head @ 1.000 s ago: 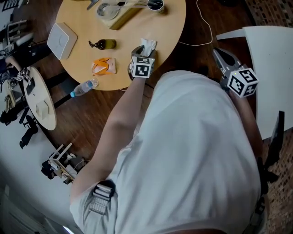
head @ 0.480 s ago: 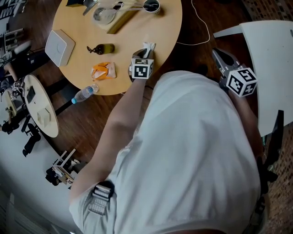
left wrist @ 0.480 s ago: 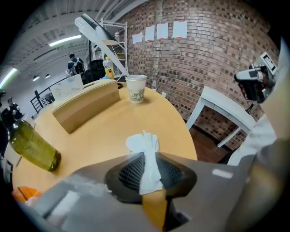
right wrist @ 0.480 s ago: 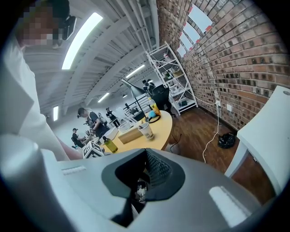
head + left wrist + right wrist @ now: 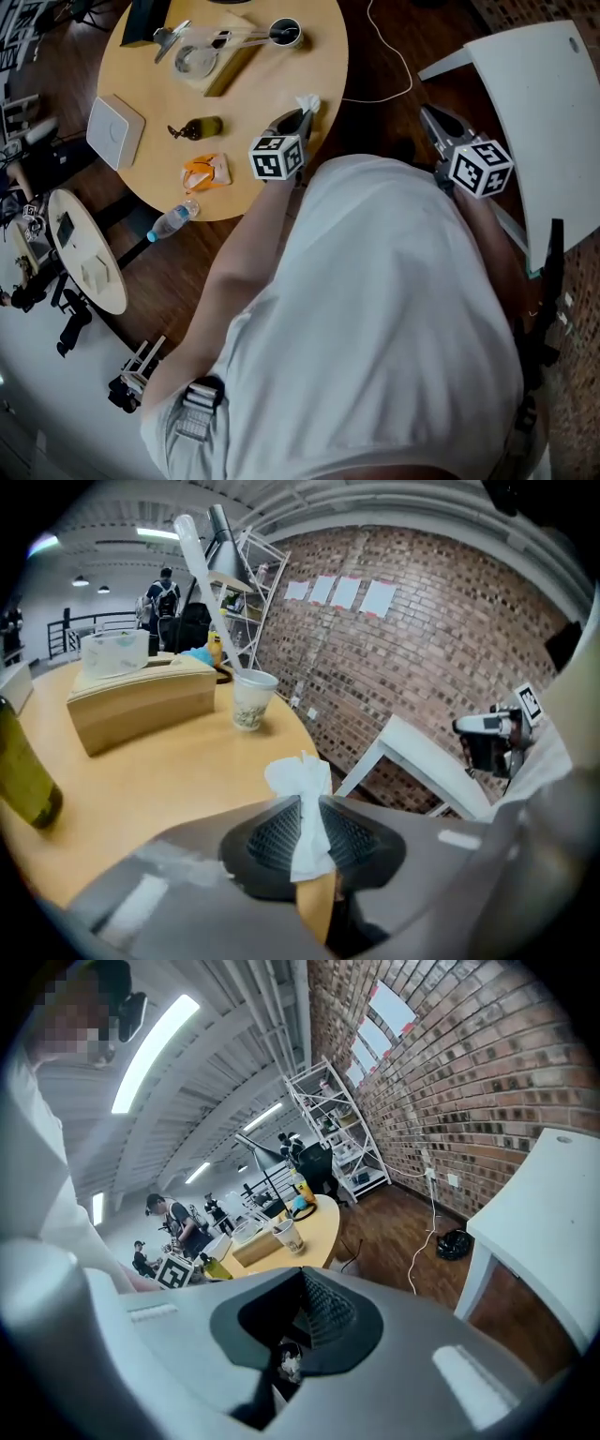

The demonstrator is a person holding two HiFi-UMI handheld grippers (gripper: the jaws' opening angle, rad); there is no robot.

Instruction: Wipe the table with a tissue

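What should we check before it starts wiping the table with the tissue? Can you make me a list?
1. Tissue gripped: ok. The left gripper's jaws have just been closing and now pinch the tissue.
2. Tissue sticks out past the tips: ok, a tuft shows.
3. Tissue on the table: not ok, it looks lifted off near the edge.
4. Bare wood ahead: ok; the cup and bottle stand farther off.
5. Right gripper out of the way: ok, shut, empty, off the table.
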